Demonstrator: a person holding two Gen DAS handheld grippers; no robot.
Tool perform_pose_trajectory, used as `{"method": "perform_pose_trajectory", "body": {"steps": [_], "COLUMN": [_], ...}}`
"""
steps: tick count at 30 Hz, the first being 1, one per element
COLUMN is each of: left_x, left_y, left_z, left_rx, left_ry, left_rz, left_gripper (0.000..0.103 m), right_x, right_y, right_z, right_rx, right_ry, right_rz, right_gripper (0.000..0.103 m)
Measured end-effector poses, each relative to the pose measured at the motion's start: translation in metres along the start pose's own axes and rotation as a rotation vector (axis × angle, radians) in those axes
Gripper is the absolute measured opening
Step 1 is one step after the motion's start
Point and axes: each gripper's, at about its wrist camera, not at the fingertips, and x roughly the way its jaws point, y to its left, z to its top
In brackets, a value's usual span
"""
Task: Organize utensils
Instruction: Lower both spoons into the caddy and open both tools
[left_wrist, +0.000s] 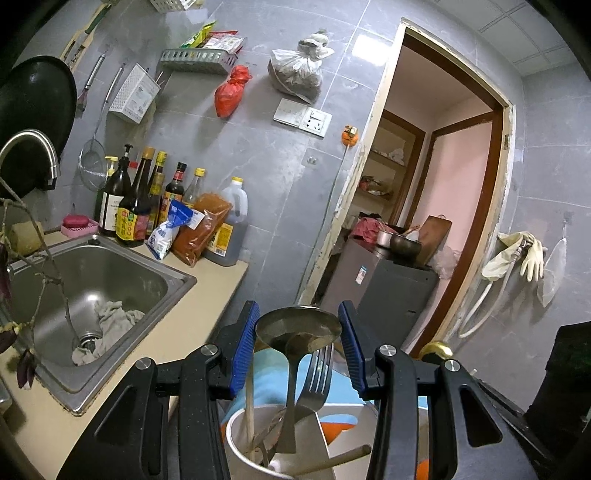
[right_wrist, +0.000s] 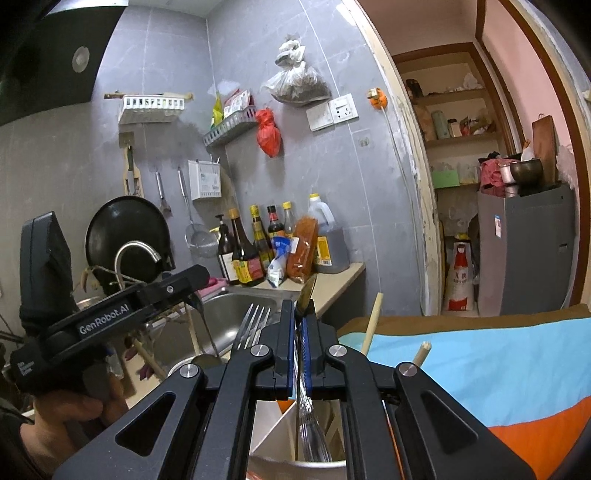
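Note:
A white utensil holder (left_wrist: 236, 450) sits low between my left gripper's fingers. A large spoon bowl (left_wrist: 299, 325), a fork (left_wrist: 319, 373) and a chopstick (left_wrist: 249, 402) stand up out of it. My left gripper (left_wrist: 298, 314) has its blue pads apart, pressing nothing; the spoon bowl and fork show in the gap beyond them. In the right wrist view my right gripper (right_wrist: 300, 310) is shut on a thin metal handle. The spoon (right_wrist: 308, 291) rises edge-on past its pads, and the handle runs down into the holder (right_wrist: 295, 470). The fork (right_wrist: 255, 321) stands just left of it.
A person's hand (right_wrist: 62, 417) holds the left gripper (right_wrist: 199, 280) at the left. A steel sink (left_wrist: 177, 280) with a rag lies left, with sauce bottles (left_wrist: 133, 206) on the counter (left_wrist: 207, 302) behind. A blue-and-orange cloth (right_wrist: 480, 369) lies right. A grey cabinet (right_wrist: 528, 251) stands past the doorway.

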Motion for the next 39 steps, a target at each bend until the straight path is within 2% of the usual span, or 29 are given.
{"method": "perform_pose_trajectory", "body": {"steps": [5, 13, 20, 25, 31, 33, 35, 38, 39], "left_x": [-0.002, -0.01, -0.015, -0.02, -0.028, -0.031, -0.035, -0.041, -0.044], "left_y": [0.0, -0.001, -0.006, -0.016, -0.032, -0.038, -0.043, -0.052, -0.056], "left_z": [-0.002, 0.0, 0.001, -0.001, -0.004, -0.006, -0.008, -0.01, -0.012], "left_rx": [-0.006, -0.012, 0.015, 0.054, 0.11, 0.123, 0.127, 0.138, 0.146], "left_ry": [0.028, 0.038, 0.048, 0.053, 0.062, 0.068, 0.074, 0.091, 0.097], "left_rz": [-0.02, -0.053, -0.047, -0.031, 0.007, 0.016, 0.022, 0.031, 0.032], "left_gripper": [0.039, 0.04, 0.052, 0.064, 0.078, 0.09, 0.094, 0.096, 0.096], "right_x": [-0.003, -0.012, -0.025, -0.037, -0.06, -0.07, -0.08, -0.098, -0.105], "right_y": [0.002, 0.004, 0.004, 0.001, -0.006, -0.009, -0.012, -0.018, -0.019], "right_z": [-0.002, 0.0, 0.006, 0.01, 0.014, 0.015, 0.017, 0.018, 0.018], "right_rx": [-0.008, -0.007, -0.008, 0.005, 0.016, 0.023, 0.029, 0.037, 0.043], "right_ry": [0.018, 0.009, -0.013, -0.021, -0.037, -0.042, -0.042, -0.041, -0.042], "right_rz": [-0.001, -0.017, -0.056, -0.099, -0.162, -0.189, -0.217, -0.252, -0.261], "right_gripper": [0.006, 0.017, 0.019, 0.025, 0.041, 0.05, 0.055, 0.072, 0.075]}}
